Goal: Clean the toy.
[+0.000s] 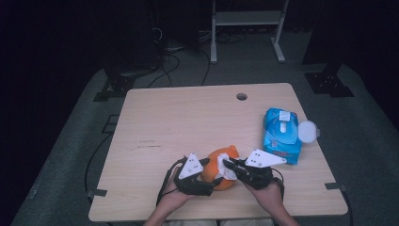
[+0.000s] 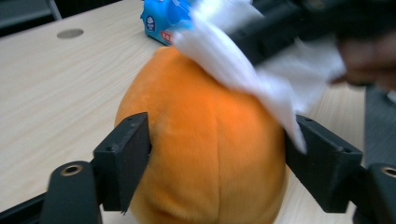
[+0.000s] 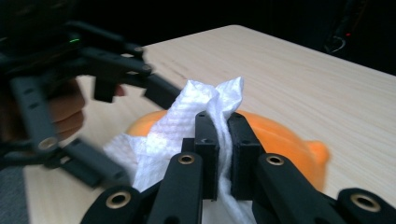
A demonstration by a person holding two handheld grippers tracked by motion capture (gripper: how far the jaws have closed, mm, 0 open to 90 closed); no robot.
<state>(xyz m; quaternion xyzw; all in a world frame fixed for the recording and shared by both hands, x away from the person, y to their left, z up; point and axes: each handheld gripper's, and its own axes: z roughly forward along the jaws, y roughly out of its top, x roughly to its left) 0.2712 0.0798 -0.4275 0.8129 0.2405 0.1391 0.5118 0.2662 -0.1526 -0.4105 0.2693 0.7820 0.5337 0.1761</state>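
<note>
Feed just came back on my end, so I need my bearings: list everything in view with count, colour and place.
plush toy: one, orange, near table edge, between the left gripper's pads
wipe: one, white, draped on the toy, pinched by the right gripper
wipes pack: one, blue, right side of table, white lid flipped open
table: one, light wood, round hole near far edge
frame: one, white, on the floor beyond the table
left gripper: one, black, holding the toy
right gripper: one, black, shut on the wipe
hands: two, at bottom edge
</note>
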